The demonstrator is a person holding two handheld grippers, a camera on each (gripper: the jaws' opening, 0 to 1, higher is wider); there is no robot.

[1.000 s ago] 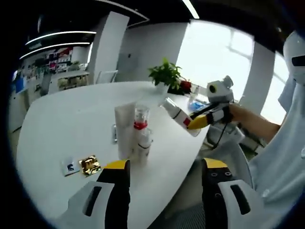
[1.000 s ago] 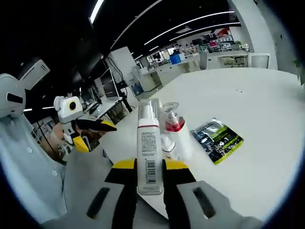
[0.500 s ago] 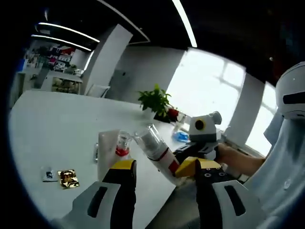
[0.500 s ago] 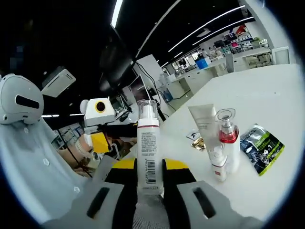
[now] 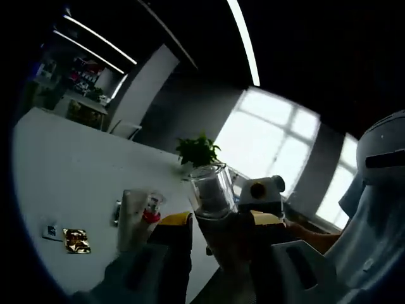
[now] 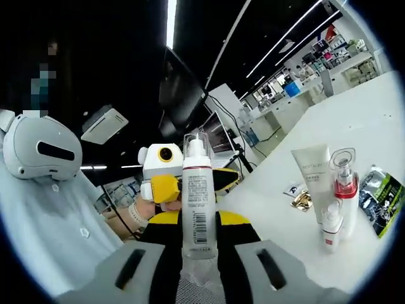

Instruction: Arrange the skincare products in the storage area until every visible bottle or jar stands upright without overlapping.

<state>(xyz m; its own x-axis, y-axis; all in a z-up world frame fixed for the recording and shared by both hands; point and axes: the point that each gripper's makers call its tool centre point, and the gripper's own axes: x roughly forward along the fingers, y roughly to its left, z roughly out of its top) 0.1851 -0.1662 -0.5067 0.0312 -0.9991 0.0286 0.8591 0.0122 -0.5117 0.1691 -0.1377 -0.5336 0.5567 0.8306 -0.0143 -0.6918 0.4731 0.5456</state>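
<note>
Two grippers: both raised above the white table (image 6: 373,107), facing each other over its edge.
Right gripper (image 6: 199,229): jaws clamped on the lower body of a white pump bottle (image 6: 198,193) with a clear cap and a red band, held upright.
Left gripper (image 5: 217,223): its jaws flank the same bottle's clear cap (image 5: 210,190); the view is dark, so whether they press it cannot be told.
Standing products: a white tube (image 6: 312,178), a red-collared pump bottle (image 6: 343,190) and a small white bottle (image 6: 330,229), close together on the table.
Flat items: a dark green sachet (image 6: 385,196) beside them; a gold sachet (image 6: 300,199) and a small white packet (image 6: 292,188) behind.
Background: a potted plant (image 5: 197,152) by the window.
</note>
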